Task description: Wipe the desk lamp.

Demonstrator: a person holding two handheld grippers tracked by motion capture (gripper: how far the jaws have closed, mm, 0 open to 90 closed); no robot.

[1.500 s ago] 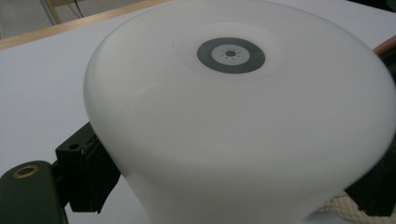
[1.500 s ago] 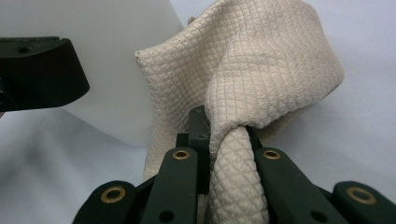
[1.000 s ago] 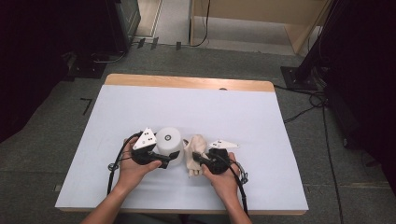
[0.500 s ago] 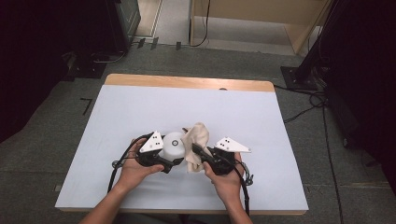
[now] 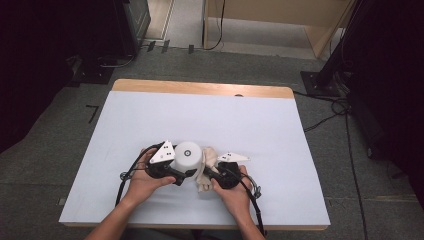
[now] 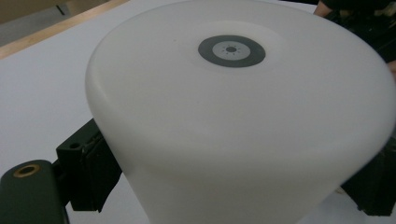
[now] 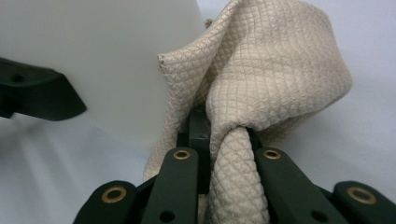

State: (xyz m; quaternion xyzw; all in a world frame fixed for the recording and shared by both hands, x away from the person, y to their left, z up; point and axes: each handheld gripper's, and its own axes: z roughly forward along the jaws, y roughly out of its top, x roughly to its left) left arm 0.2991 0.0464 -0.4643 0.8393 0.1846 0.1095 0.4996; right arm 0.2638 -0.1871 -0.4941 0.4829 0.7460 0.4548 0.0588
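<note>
My left gripper [image 5: 176,173] is clamped on the white cup [image 5: 188,156], one jaw on each side of its wall. In the left gripper view the cup [image 6: 238,121] lies tipped toward me, its base with the grey ring mark facing up and back at about 12 o'clock. My right gripper [image 5: 212,175] is clenched on a bunched beige cloth [image 5: 207,165]; in the right gripper view the cloth [image 7: 261,93] is pinched between the jaws and billows out beyond them.

From the right gripper, the cup [image 7: 107,60] lies at about 10 o'clock, touching the cloth. Both sit near the table's [image 5: 210,120] front edge, just between my hands. I judge the coming move is a wipe, so the cloth must work across the cup wall, around its long axis.
</note>
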